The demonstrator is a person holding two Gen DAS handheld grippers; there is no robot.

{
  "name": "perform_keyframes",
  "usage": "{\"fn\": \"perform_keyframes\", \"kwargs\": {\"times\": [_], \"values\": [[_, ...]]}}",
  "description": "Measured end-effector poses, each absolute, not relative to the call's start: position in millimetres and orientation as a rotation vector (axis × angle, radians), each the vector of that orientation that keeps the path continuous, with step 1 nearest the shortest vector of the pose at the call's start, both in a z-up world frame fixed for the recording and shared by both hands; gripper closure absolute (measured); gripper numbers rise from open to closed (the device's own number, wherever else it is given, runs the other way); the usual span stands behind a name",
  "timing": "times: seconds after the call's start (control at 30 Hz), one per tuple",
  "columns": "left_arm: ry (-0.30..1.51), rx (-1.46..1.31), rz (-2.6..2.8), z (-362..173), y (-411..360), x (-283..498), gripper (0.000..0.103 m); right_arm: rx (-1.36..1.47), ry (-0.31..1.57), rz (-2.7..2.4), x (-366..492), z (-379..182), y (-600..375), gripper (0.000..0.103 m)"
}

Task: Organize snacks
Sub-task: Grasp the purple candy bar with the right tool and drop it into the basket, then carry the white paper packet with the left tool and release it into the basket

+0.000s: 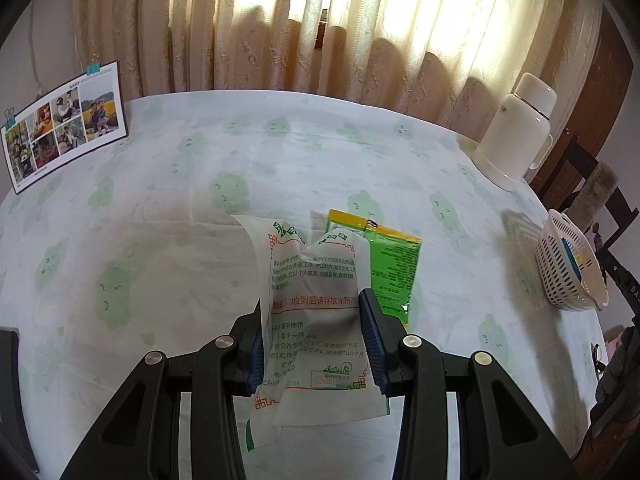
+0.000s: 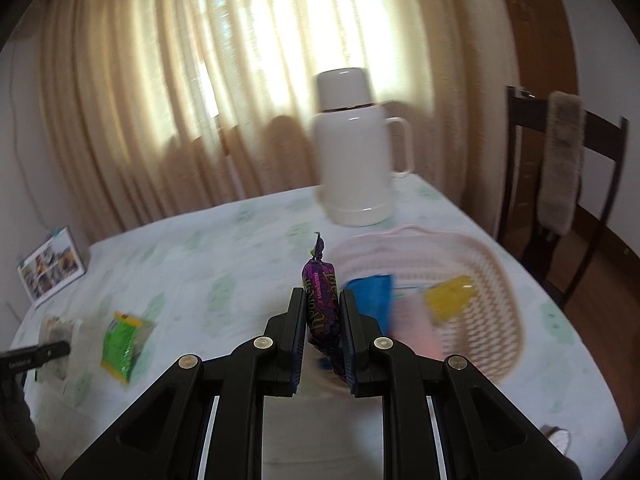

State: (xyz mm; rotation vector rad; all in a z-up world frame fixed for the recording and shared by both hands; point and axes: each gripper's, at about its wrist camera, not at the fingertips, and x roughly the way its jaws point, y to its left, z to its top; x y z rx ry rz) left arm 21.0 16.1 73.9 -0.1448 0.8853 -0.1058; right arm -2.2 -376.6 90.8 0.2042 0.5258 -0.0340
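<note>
My left gripper [image 1: 314, 316] is shut on a white snack packet [image 1: 316, 320] with red and green print, held above the table. A green and yellow snack packet [image 1: 386, 264] lies flat on the tablecloth just beyond it; it also shows in the right wrist view [image 2: 122, 340]. My right gripper [image 2: 323, 312] is shut on a purple wrapped candy [image 2: 322, 304], held upright just left of the pink basket [image 2: 500, 280]. The basket holds a blue packet [image 2: 372, 296] and a yellow one [image 2: 450, 298]. The basket stands at the table's right edge in the left wrist view [image 1: 560, 276].
A white thermos jug [image 2: 356, 152] stands at the back right of the table [image 1: 160, 200], behind the basket. A photo calendar [image 1: 64, 124] stands at the back left. A dark wooden chair [image 2: 560, 184] sits past the right edge. Curtains hang behind the table.
</note>
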Motion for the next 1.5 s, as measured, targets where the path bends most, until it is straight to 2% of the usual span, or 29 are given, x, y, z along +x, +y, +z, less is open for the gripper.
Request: {"fn": "perform_keyframes", "kwargs": {"times": [0.2, 0.33, 0.6, 1.03, 1.5], "values": [[0.879, -0.116, -0.115, 80, 0, 19, 0.065, 0.267, 0.499, -0.119, -2, 85, -414, 0.082], [0.877, -0.092, -0.122, 85, -11, 18, 0.065, 0.296, 0.480, -0.173, -1, 77, -433, 0.056], [0.857, -0.021, -0.163, 99, -47, 20, 0.065, 0.358, 0.436, -0.245, -16, 61, -459, 0.056], [0.811, 0.111, -0.348, 126, -157, 27, 0.065, 0.406, 0.346, -0.297, -34, 58, -470, 0.056], [0.824, 0.119, -0.560, 132, -259, 58, 0.065, 0.421, 0.326, -0.310, -42, 58, -469, 0.055]]}}
